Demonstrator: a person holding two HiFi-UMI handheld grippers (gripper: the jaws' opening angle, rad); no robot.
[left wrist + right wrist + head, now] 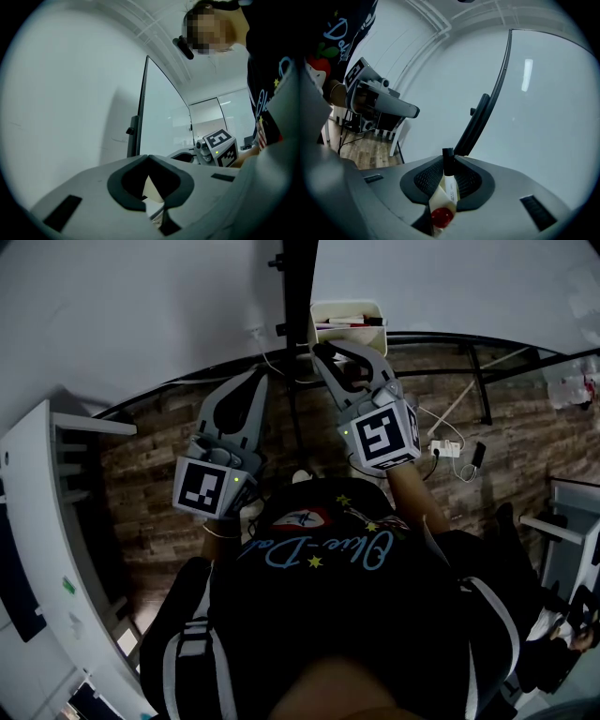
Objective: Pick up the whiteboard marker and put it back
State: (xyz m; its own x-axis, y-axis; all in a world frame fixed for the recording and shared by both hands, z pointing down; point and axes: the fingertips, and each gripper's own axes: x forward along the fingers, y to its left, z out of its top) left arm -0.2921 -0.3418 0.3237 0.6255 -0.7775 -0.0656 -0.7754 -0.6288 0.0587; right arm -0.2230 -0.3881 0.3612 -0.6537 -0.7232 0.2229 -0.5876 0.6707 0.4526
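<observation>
A whiteboard marker (449,183), white-bodied with a black cap and a red end, stands between the pads of my right gripper (449,157), which is shut on it. In the head view that right gripper (321,352) reaches up just below a white holder (346,307) with markers in it, fixed by the whiteboard (141,315). The marker itself is hidden there. My left gripper (257,382) hangs lower and to the left, fingertips together and holding nothing. In its own view the left gripper (149,158) points at the whiteboard's surface (70,117).
A black post (298,277) runs up the board's edge beside the holder. A white shelf unit (56,521) stands at the left. A power strip with cables (445,448) lies on the brick-patterned floor (150,493). White furniture (567,512) sits at the right.
</observation>
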